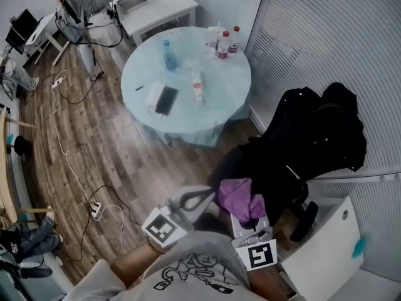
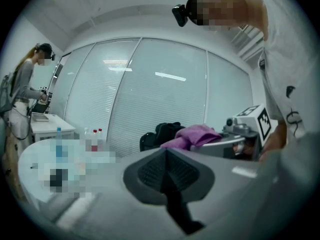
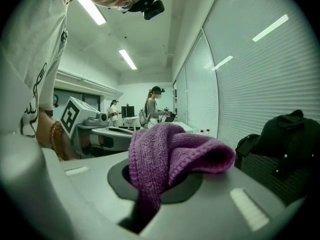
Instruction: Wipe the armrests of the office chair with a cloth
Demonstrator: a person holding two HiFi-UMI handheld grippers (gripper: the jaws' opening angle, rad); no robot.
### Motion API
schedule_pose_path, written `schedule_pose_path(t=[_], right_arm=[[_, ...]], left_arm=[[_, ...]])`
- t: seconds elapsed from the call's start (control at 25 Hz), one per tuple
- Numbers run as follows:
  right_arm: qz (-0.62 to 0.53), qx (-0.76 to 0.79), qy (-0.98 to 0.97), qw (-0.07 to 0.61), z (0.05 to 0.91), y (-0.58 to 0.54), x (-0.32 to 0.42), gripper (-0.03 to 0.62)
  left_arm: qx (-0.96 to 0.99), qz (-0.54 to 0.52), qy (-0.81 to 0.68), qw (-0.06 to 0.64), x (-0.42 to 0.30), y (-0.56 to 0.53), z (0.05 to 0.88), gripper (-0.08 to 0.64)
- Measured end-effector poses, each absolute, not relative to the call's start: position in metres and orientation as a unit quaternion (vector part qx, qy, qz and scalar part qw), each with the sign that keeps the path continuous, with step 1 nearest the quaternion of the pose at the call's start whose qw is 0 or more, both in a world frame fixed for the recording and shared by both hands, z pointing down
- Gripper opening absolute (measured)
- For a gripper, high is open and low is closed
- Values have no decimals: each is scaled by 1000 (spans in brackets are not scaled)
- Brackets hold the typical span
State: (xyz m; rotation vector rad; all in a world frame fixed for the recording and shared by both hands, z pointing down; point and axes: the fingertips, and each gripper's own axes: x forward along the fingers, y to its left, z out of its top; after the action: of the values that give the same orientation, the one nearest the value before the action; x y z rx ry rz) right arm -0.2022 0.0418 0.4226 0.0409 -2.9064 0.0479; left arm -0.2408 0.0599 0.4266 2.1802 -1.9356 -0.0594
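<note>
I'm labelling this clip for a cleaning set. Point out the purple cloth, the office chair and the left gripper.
purple cloth [image 3: 170,156], right gripper view, on its bunched fold above the jaws.
office chair [image 1: 269,171], head view, on its black body.
left gripper [image 2: 166,154], left gripper view, where its shut jaws meet.

Wood-plank floor [image 1: 81,143] is spreading across the left, white cables [image 1: 62,146] trailing over it; a round pale-blue worktop [image 1: 219,89] is standing mid-room; a white desk [image 1: 169,2] is sitting far behind; slatted blinds [image 1: 326,36] are covering the right wall; strip lights [image 3: 92,10] are glowing overhead.
</note>
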Motion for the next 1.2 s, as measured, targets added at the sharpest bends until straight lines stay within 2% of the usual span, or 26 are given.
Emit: schedule_pose_path(t=[0.44,0.68,1.2], right_arm=[[-18,-8,-982,186,509,41,-212,29],[-18,-29,-972,231,584,44,-222,29],[-11,-78,-935,345,725,57,-232,29]], left_arm=[[747,47,-652,119,-253,60,498,0],[752,32,-638,162,-253,59,560,0],[732,118,-621,254,-260,63,690,0]])
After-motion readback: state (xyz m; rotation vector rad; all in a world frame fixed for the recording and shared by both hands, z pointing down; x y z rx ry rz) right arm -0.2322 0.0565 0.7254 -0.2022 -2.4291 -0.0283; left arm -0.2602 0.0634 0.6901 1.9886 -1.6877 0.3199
